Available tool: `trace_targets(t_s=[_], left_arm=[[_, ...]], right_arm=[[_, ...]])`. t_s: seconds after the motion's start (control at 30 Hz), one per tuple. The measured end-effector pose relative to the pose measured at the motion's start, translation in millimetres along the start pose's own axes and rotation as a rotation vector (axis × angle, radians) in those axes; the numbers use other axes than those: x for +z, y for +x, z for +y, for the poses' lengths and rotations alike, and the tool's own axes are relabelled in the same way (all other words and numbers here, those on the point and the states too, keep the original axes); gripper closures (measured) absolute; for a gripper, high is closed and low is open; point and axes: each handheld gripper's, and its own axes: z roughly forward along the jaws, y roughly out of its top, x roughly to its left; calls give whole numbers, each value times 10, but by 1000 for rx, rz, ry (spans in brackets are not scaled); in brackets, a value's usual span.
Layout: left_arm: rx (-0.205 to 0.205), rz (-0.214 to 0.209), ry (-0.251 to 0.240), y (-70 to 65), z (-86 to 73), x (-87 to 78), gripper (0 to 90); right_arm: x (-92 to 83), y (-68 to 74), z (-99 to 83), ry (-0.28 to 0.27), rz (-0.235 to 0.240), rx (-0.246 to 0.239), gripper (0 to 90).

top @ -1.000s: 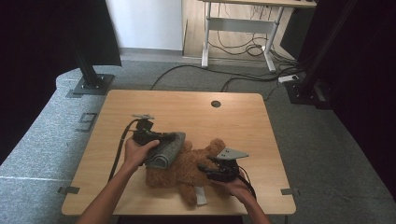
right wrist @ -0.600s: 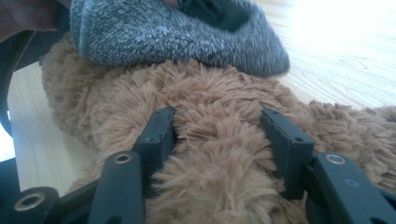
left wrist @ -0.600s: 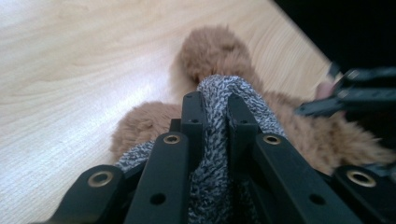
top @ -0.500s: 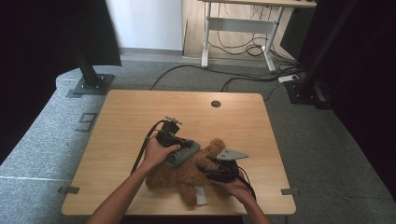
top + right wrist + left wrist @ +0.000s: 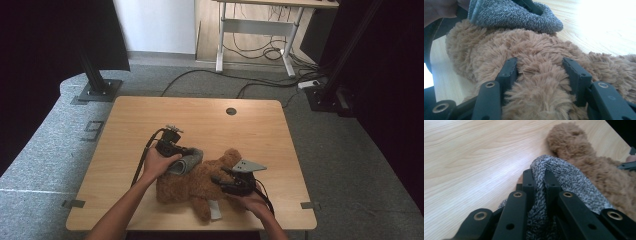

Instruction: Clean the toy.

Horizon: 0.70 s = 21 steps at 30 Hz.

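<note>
A brown teddy bear [image 5: 200, 182] is seen lying on the wooden table [image 5: 200, 120], toward the near edge, and everything else is placed from it. To the left of the bear, a hand [image 5: 157, 164] is wrapped around the left gripper [image 5: 187, 159], which is pointed toward the bear's upper side. Its jaws are drawn nearly together and are clamped on a fold of grey knitted cloth [image 5: 186, 162]; in the left gripper view the cloth [image 5: 564, 182] is pinched tightly between the two black jaws and is draped against the bear's fur [image 5: 584, 152], with bare table behind it. The cloth is laid touching the bear's upper left side. On the bear's right side, the right gripper [image 5: 224, 183] is held low by the other hand [image 5: 252, 200], with its grey three-cornered plate [image 5: 248, 165] above the bear's head. In the right gripper view its jaws are set about half apart and are pressed into the bear's fur [image 5: 541, 72], a thick plush part being gripped between them, with the grey cloth [image 5: 514, 15] beyond it.
</note>
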Motion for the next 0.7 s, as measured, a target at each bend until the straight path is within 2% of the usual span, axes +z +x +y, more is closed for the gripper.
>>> trace_targets(t_s=[0.13, 0.27, 0.43, 0.53, 0.7], left_arm=[[-29, 2, -3, 108, -27, -16, 819], [-42, -60, -23, 95, 33, -17, 818], [-27, -134, -34, -32, 175, 30, 817], [-11, -140, -28, -124, 262, 107, 816], [21, -141, 17, -248, 368, 300, 814]], right_arm=[[1, -2, -2, -2, 0, 3, 493], [10, -5, -1, -1, 2, 4, 496], [10, -6, -11, -7, 6, 4, 497], [10, -7, -14, -10, 7, 3, 497], [8, -2, -18, -12, 5, -1, 497]])
